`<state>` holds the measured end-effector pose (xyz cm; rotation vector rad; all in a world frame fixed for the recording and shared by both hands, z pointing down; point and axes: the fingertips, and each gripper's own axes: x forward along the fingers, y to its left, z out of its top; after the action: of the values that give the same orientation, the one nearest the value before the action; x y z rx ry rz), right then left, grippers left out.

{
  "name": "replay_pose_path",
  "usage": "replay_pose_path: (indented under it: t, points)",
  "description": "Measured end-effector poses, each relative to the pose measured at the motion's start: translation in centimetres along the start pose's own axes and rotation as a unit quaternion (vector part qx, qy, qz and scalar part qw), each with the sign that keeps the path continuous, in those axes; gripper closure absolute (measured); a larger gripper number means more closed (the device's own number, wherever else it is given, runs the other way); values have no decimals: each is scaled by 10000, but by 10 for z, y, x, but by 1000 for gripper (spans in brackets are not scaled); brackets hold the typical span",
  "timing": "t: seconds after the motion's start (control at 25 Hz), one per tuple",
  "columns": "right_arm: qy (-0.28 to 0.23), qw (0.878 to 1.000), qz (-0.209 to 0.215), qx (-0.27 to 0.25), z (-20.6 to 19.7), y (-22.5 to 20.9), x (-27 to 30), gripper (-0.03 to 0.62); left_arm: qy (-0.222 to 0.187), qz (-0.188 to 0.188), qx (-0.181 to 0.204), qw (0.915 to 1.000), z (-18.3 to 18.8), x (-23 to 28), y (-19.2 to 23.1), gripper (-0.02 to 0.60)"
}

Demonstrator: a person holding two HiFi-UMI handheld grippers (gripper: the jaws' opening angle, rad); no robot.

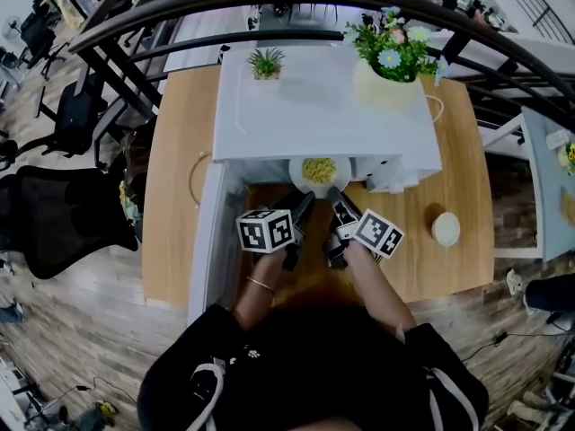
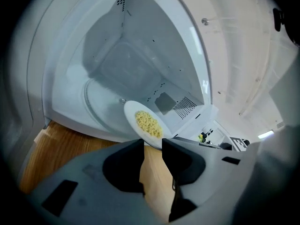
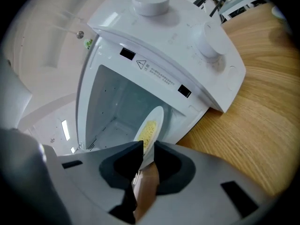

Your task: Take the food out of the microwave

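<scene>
A white plate of yellow food point(image 1: 319, 171) sits at the mouth of the open white microwave point(image 1: 314, 115), half out over the wooden table point(image 1: 175, 196). My left gripper point(image 1: 302, 206) reaches it from the near left and my right gripper point(image 1: 338, 201) from the near right. In the left gripper view the plate point(image 2: 146, 122) has its near rim between the jaws of the left gripper point(image 2: 153, 143), touching both tips. In the right gripper view the plate point(image 3: 150, 125) stands edge-on, and the right gripper point(image 3: 148, 145) is shut on its rim.
The microwave door point(image 1: 205, 241) hangs open at the left, beside my left arm. A small green plant point(image 1: 266, 63) and a pot of flowers point(image 1: 391, 61) stand on the microwave's top. A round white cup point(image 1: 446, 229) sits on the table at the right.
</scene>
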<state>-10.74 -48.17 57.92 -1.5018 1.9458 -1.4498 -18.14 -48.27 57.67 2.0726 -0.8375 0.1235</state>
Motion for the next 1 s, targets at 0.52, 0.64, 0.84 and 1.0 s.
replay_pose_path:
  t: [0.52, 0.64, 0.84, 1.0]
  points:
    - [-36, 9992, 371, 165, -17, 6, -84, 520, -196, -81, 275, 9994, -47, -36, -62, 462]
    - [-83, 9987, 447, 216, -18, 8, -105, 519, -256, -144, 284, 9992, -58, -44, -78, 462]
    - [-170, 9981, 533, 244, -23, 13, -131, 520, -309, -219, 324, 9988, -71, -56, -97, 461]
    - [-219, 9973, 636, 294, -33, 14, -150, 520, -333, -216, 406, 9984, -86, -69, -108, 460]
